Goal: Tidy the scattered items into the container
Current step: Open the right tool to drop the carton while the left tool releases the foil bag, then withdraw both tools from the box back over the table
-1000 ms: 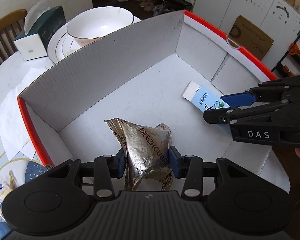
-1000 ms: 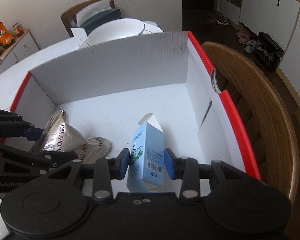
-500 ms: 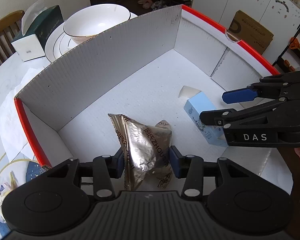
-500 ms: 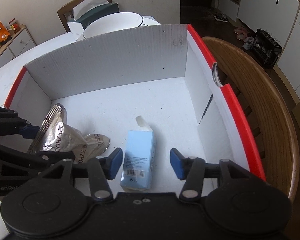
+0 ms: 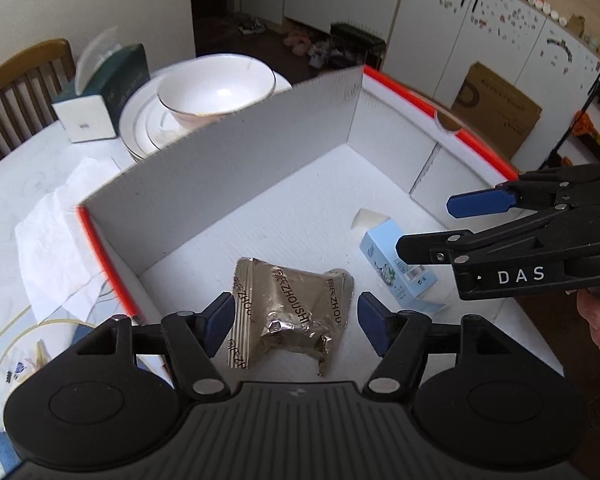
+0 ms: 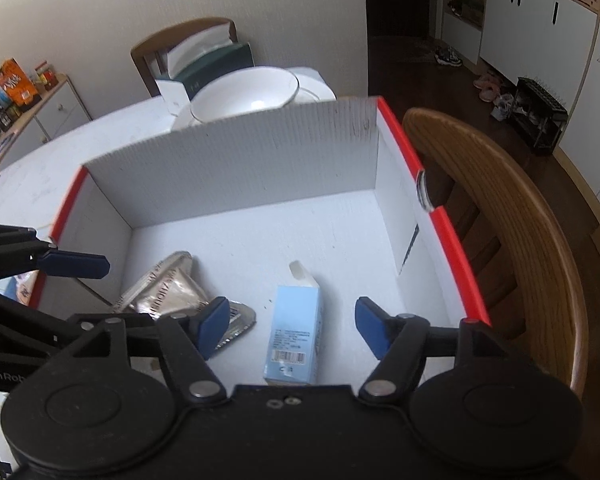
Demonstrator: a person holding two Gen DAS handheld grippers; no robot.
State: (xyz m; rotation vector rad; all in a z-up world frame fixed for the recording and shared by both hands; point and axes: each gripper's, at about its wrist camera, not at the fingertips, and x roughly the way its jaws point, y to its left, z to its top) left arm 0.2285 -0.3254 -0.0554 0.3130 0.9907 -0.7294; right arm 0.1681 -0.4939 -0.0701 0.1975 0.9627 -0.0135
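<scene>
Left gripper [image 5: 292, 322]: jaws opening, blue pads standing clear on either side of the foil snack packet [image 5: 290, 312]; nothing clamped. The packet lies crumpled and flat on the floor of the box, between the pads but untouched by them.

Right gripper [image 6: 288, 326]: jaws opening, pads well apart with the light-blue carton [image 6: 294, 340] lying between them, free of both. The carton rests on its side on the box floor, barcode face up, its white end flap open and pointing toward the far wall. In the left wrist view this gripper enters from the right, carrying white lettering on its side, with the fingertips of a person's hand [image 5: 598, 320] behind it.

Container: a white corrugated cardboard box [image 5: 228, 176] with red-edged side walls and a cut-out handle hole in the right wall. Packet and carton lie near each other in the near half of it, packet to the left, carton to the right, not touching.

Beyond the box, on the white table [image 5: 28, 184]: a white bowl [image 5: 216, 92] stacked on white plates [image 5: 140, 128]; a dark green tissue box [image 5: 100, 92] beside them; a crumpled sheet of white paper [image 5: 60, 240] left of the box; a patterned plate [image 5: 20, 356] at the near left corner.

Around the table: a wooden chair [image 6: 512, 216] just beside the box's right wall, and a second wooden chair [image 6: 184, 40] behind the tissue box.
</scene>
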